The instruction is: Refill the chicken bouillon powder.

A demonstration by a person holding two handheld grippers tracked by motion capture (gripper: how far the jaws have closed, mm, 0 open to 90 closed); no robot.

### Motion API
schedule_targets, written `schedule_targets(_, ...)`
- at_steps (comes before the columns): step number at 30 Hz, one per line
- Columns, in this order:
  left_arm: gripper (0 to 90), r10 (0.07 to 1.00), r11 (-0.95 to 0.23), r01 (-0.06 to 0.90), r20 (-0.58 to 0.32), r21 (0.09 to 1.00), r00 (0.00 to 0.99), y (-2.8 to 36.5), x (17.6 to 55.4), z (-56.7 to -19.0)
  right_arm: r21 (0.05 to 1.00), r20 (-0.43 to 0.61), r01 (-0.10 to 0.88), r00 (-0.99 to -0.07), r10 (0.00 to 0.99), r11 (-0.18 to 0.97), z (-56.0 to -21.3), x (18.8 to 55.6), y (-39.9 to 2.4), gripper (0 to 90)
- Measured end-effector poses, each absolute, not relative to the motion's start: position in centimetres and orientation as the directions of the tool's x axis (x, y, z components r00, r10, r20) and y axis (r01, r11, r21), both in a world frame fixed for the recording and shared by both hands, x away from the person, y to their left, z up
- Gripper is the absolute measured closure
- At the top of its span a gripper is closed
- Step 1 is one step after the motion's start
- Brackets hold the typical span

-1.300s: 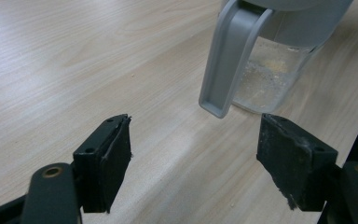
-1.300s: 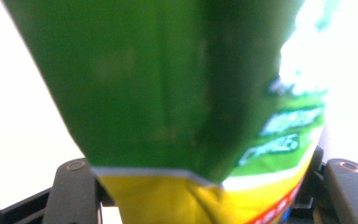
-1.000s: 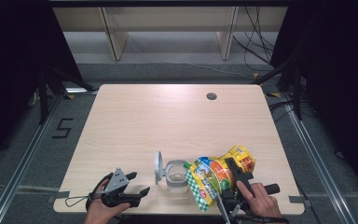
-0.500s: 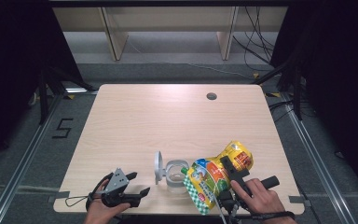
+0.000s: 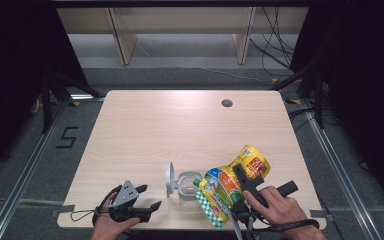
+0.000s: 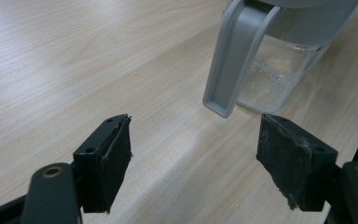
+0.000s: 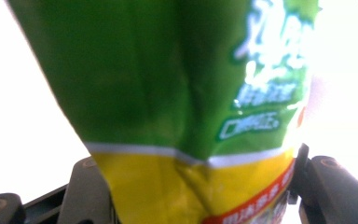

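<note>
Tilting pouch (image 5: 230, 187) in right gripper (image 5: 240, 190), mouth toward jar (image 5: 186, 186)

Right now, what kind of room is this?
Probably a lab or test room: a bare wooden table ringed by dark curtains, loose cables on the grey floor, and a taped number 5 beside it.
</note>
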State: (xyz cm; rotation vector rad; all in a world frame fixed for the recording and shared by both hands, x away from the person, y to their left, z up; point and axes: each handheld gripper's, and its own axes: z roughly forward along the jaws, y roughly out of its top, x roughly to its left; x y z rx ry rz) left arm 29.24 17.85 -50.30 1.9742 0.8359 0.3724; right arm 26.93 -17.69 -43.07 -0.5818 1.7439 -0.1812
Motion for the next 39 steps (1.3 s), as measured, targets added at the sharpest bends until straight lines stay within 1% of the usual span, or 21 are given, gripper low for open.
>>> schedule_targets(2,25.5,0.684,-0.342,0.399,-0.066,0.851,0.726,17.9,29.3,-50.3,-0.425,-0.867,-0.285,-0.143,-0.477,0.859,-42.9,26.9,-17.7,43.2)
schedule_targets(4,25.5,0.690,-0.332,0.412,-0.080,0.848,0.720,17.8,29.3,-50.3,-0.434,-0.863,-0.292,-0.138,-0.486,0.853,-42.7,26.8,-17.6,43.4)
schedule_targets(5,25.5,0.681,-0.353,0.400,-0.061,0.846,0.730,17.9,29.3,-50.3,-0.471,-0.844,-0.296,-0.122,-0.522,0.831,-42.3,26.9,-17.6,43.5)
schedule_targets(6,25.5,0.681,-0.356,0.399,-0.057,0.845,0.730,17.9,29.3,-50.3,-0.470,-0.846,-0.294,-0.121,-0.520,0.833,-42.3,26.9,-17.6,43.6)
schedule_targets(7,25.5,0.681,-0.358,0.398,-0.055,0.845,0.730,17.9,29.4,-50.3,-0.416,-0.875,-0.268,-0.142,-0.463,0.869,-42.6,26.8,-17.7,43.7)
schedule_targets(8,25.5,0.686,-0.343,0.412,-0.074,0.844,0.724,17.8,29.3,-50.4,-0.470,-0.847,-0.296,-0.113,-0.519,0.831,-42.2,27.0,-17.5,43.8)
schedule_targets(11,25.5,0.679,-0.358,0.396,-0.055,0.846,0.732,17.8,29.3,-50.3,-0.515,-0.820,-0.296,-0.102,-0.563,0.804,-41.9,27.1,-17.3,45.6)
schedule_targets(12,25.5,0.689,-0.337,0.416,-0.079,0.845,0.720,17.7,29.2,-50.4,-0.519,-0.819,-0.299,-0.096,-0.566,0.801,-41.9,27.1,-17.3,46.0)
schedule_targets(14,25.5,0.682,-0.360,0.398,-0.054,0.844,0.730,17.9,29.4,-50.3,-0.514,-0.819,-0.298,-0.108,-0.563,0.804,-41.7,27.2,-17.2,46.6)
schedule_targets(17,25.5,0.680,-0.357,0.397,-0.057,0.846,0.731,17.8,29.4,-50.3,-0.530,-0.813,-0.305,-0.083,-0.577,0.791,-41.6,27.2,-17.2,47.1)
schedule_targets(19,25.5,0.688,-0.339,0.415,-0.078,0.844,0.722,17.7,29.3,-50.4,-0.545,-0.804,-0.305,-0.077,-0.590,0.781,-41.4,27.1,-17.1,47.7)
schedule_targets(20,25.5,0.687,-0.340,0.415,-0.078,0.844,0.722,17.7,29.3,-50.4,-0.543,-0.803,-0.309,-0.083,-0.591,0.781,-41.3,27.1,-17.1,48.2)
schedule_targets(21,25.5,0.688,-0.339,0.415,-0.078,0.844,0.721,17.7,29.3,-50.4,-0.545,-0.805,-0.306,-0.069,-0.589,0.781,-41.2,27.1,-17.1,48.5)
schedule_targets(23,25.5,0.680,-0.359,0.397,-0.055,0.845,0.731,17.9,29.3,-50.3,-0.546,-0.805,-0.310,-0.063,-0.590,0.778,-41.2,27.0,-17.0,48.8)
schedule_targets(26,25.5,0.681,-0.357,0.399,-0.057,0.844,0.730,17.9,29.3,-50.3,-0.538,-0.810,-0.318,-0.061,-0.583,0.781,-41.4,27.0,-17.1,49.0)
schedule_targets(27,25.5,0.680,-0.356,0.399,-0.058,0.845,0.730,17.9,29.3,-50.3,-0.534,-0.809,-0.322,-0.073,-0.583,0.782,-41.3,27.0,-17.1,49.0)
schedule_targets(30,25.6,0.681,-0.357,0.397,-0.056,0.845,0.730,17.8,29.4,-50.3,-0.535,-0.813,-0.321,-0.060,-0.580,0.782,-41.3,26.8,-17.2,49.1)
schedule_targets(31,25.8,0.693,-0.338,0.413,-0.073,0.846,0.717,17.7,29.2,-50.4,-0.536,-0.810,-0.325,-0.063,-0.583,0.780,-41.2,26.8,-17.2,49.2)
schedule_targets(33,25.9,0.688,-0.345,0.414,-0.073,0.843,0.722,17.7,29.3,-50.4,-0.537,-0.810,-0.329,-0.054,-0.583,0.777,-41.1,26.6,-17.3,49.1)
schedule_targets(39,25.8,0.695,-0.340,0.416,-0.073,0.844,0.716,17.7,29.2,-50.4,-0.568,-0.796,-0.317,-0.024,-0.605,0.759,-41.1,26.3,-17.2,49.2)
